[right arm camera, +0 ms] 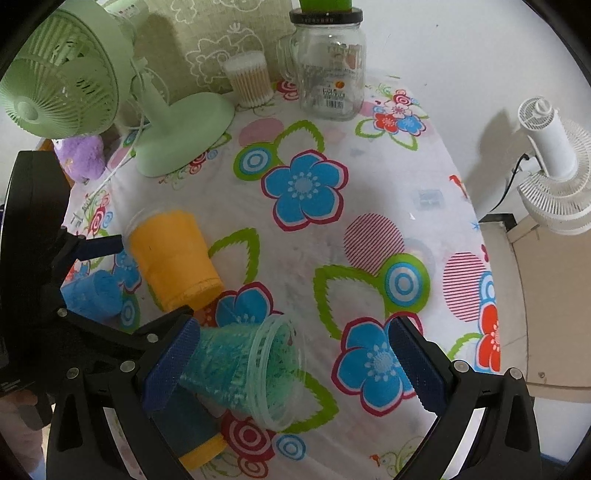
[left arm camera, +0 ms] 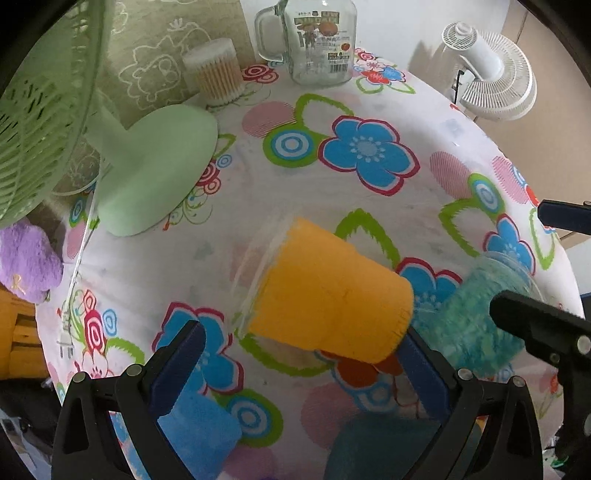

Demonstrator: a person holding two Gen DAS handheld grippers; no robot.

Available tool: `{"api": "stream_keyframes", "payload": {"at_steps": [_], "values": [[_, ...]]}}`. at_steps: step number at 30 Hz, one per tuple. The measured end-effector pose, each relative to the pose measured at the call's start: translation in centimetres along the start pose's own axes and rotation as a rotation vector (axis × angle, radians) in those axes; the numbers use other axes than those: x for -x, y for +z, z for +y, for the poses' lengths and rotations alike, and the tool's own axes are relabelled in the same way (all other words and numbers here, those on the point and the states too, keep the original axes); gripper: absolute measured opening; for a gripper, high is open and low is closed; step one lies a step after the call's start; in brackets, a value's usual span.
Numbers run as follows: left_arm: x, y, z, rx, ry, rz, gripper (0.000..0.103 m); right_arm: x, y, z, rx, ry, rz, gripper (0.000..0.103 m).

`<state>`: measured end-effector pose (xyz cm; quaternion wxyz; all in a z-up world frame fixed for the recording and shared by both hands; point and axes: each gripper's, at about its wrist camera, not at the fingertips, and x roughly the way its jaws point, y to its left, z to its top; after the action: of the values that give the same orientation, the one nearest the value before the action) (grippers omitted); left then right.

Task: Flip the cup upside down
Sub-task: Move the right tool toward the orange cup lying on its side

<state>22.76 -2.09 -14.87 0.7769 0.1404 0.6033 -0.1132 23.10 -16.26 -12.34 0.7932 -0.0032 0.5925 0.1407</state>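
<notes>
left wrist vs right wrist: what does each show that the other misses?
Left wrist only: nothing notable. Right wrist only: the green fan's whole head, the jar's black lid, and the teal cup's open mouth as it lies on its side. Both: orange cup tipped over, blue cup, glass jar, cotton swabs, white fan, purple plush, floral tablecloth.

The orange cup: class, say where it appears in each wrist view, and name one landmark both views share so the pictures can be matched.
Left wrist view: the orange cup lies tilted at lower centre, just ahead of the open left claw.
Right wrist view: the orange cup sits at centre left, beyond the teal cup.
Shared landmark: the glass jar at the table's far edge.
</notes>
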Motion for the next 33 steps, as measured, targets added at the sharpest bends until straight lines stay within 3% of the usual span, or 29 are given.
{"api": "stream_keyframes", "payload": {"at_steps": [3, 5, 9, 20, 33], "values": [[-0.7, 0.4, 0.0, 0.001, -0.018, -0.004, 0.100, -0.7, 0.1, -0.1, -0.001, 0.006, 0.014, 0.103], [-1.0, 0.6, 0.0, 0.001, -0.028, -0.003, 0.091, -1.1, 0.2, -0.1, -0.002, 0.010, 0.020, 0.103], [-1.0, 0.7, 0.1, 0.008, -0.033, -0.022, 0.089, -1.2, 0.3, 0.0, 0.000, 0.014, 0.023, 0.103], [3.6, 0.1, 0.6, 0.059, 0.071, -0.093, 0.089, 2.2, 0.3, 1.1, -0.004, 0.059, -0.010, 0.103], [9.7, -6.3, -0.2, 0.299, 0.116, -0.098, 0.089, 7.7, -2.3, 3.4, 0.086, 0.129, -0.004, 0.103]]}}
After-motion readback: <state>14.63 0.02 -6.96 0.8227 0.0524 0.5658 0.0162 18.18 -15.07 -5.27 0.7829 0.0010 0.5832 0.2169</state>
